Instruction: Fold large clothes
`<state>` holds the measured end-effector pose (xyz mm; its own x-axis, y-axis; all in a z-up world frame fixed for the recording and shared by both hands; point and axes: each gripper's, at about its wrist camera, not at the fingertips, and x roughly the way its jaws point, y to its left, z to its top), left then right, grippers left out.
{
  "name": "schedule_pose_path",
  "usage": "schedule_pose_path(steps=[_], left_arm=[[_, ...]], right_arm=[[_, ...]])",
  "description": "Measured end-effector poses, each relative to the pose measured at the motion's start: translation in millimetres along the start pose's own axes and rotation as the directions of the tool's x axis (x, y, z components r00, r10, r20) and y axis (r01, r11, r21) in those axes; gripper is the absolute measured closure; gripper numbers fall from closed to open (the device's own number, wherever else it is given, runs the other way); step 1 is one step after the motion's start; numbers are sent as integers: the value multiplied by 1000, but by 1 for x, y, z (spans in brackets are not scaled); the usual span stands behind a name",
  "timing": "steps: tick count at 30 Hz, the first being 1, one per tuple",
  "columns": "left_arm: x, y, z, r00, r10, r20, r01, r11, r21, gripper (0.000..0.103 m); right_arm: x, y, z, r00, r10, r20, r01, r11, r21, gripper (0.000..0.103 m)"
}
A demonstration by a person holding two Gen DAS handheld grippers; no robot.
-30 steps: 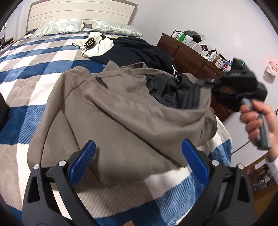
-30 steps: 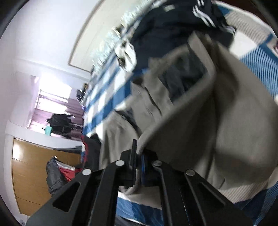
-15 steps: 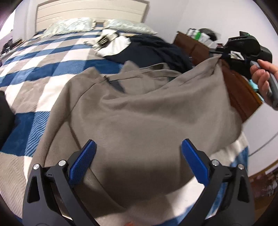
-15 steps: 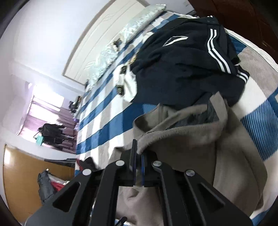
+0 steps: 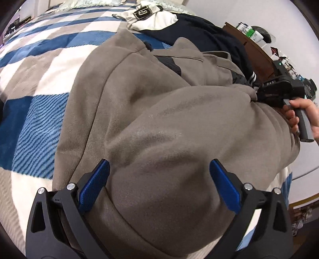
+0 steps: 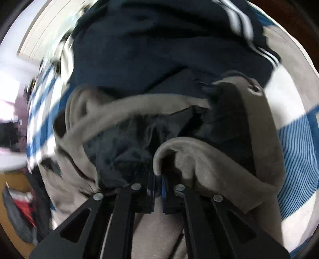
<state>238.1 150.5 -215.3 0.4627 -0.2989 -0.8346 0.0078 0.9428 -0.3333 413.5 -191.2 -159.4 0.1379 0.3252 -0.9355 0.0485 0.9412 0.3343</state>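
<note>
A large taupe fleece jacket [image 5: 159, 119] with a dark lining lies on the blue, white and grey checked bed. My left gripper [image 5: 159, 181] is open, its blue pads just over the near hem of the jacket, holding nothing. My right gripper [image 6: 158, 179] is shut on a folded edge of the taupe jacket [image 6: 209, 159]. In the left wrist view it shows at the right [image 5: 259, 93], low over the jacket's right side, held by a hand. The right wrist view is blurred by motion.
A navy striped jacket [image 6: 159, 49] and a white garment [image 5: 151, 18] lie further up the bed [image 5: 30, 123]. A brown dresser [image 5: 257, 53] with bottles stands to the right. Pillows and a headboard are at the far end.
My right gripper has swung the held jacket edge up and then down over the garment, laying that side across the body. My left gripper has moved closer over the near hem, still open.
</note>
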Motion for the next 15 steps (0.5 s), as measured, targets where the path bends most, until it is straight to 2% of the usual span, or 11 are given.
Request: schedule_pose_path(steps=[2,3,4,6,8,9,10,12,15], left_arm=[[-2,-2,-4,1000,4,7,-4,1000,22,5],[-3,-2,-6,1000,0,11,-1,1000,24,5],[-3,-3,-7,1000,0,14,0,1000,27,5],[-5,-4,-8,1000,1,19,-2,1000,27,5],[-9,-8,-7,999,4,33,-5,999,38,5],[-11,-11,-6,999,10,39,-12,999,45,5],[-18,-16,-7,998,27,57,-30,998,58,5],[-32,-30,-10,993,38,110,-47,995,83,5],[-53,-58,-21,978,4,209,-36,988,148,5]], right_arm=[[-15,13,-5,999,41,-4,-41,995,-90,70],[-27,20,-9,998,70,2,-69,989,-133,41],[-36,25,-11,997,77,9,-75,984,-163,24],[-61,43,-18,997,71,17,-64,965,-255,21],[-80,62,-23,999,50,11,-43,948,-315,14],[-92,79,-27,999,39,8,-34,932,-362,8],[-98,91,-32,999,42,6,-36,918,-395,6],[-113,132,-44,998,69,-9,-65,867,-494,5],[-110,185,-65,994,81,-71,-107,787,-608,5]])
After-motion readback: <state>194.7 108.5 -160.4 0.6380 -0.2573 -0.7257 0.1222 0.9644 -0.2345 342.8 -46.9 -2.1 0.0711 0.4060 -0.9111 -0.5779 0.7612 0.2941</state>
